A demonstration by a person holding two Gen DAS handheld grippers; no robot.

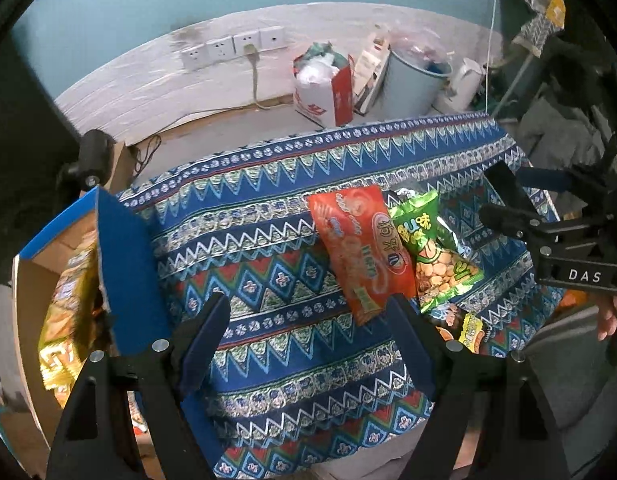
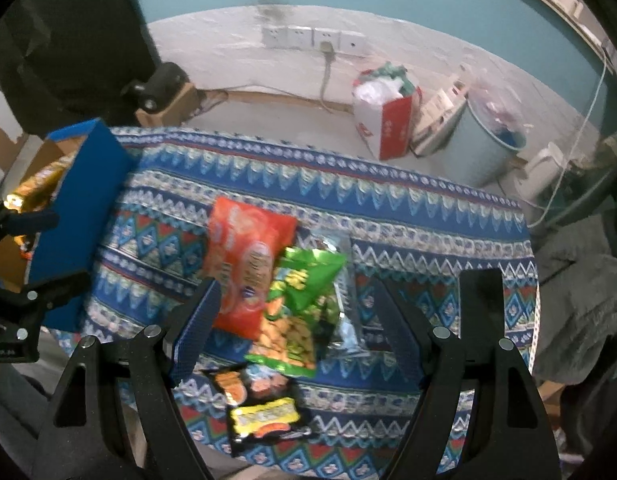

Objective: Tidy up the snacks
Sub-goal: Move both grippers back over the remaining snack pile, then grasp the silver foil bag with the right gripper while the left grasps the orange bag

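Here's the pile of snacks on the bench (image 1: 268,216), which is draped in a woven-look cloth of blue, red and green zigzags and diamonds. The orange packet (image 1: 360,252) lies long and flat, glossy plastic, its print hard to read. Tucked against its right edge is the green packet (image 1: 432,248), crinkly, with a clear window showing pale round nuts or beans. Below them sits a black packet (image 2: 260,408) with a yellow label, partly cut off behind a finger in the left view. In the right view a silvery clear wrapper (image 2: 344,292) peeks out from under the green one, contents impossible to make out.

Off to the left stands a blue box (image 1: 124,272), cardboard brown inside, with shiny gold packets (image 1: 68,300) already in it; its lower part runs out of frame.

Left gripper (image 1: 308,340) hangs over bare cloth, fingers spread wide, nothing between them, right finger just beside the orange packet's lower corner. Right gripper (image 2: 296,320) hovers above the pile, fingers spread wide too, the orange and green packets seen between them; touching or not, I can't tell, and the right view is blurred
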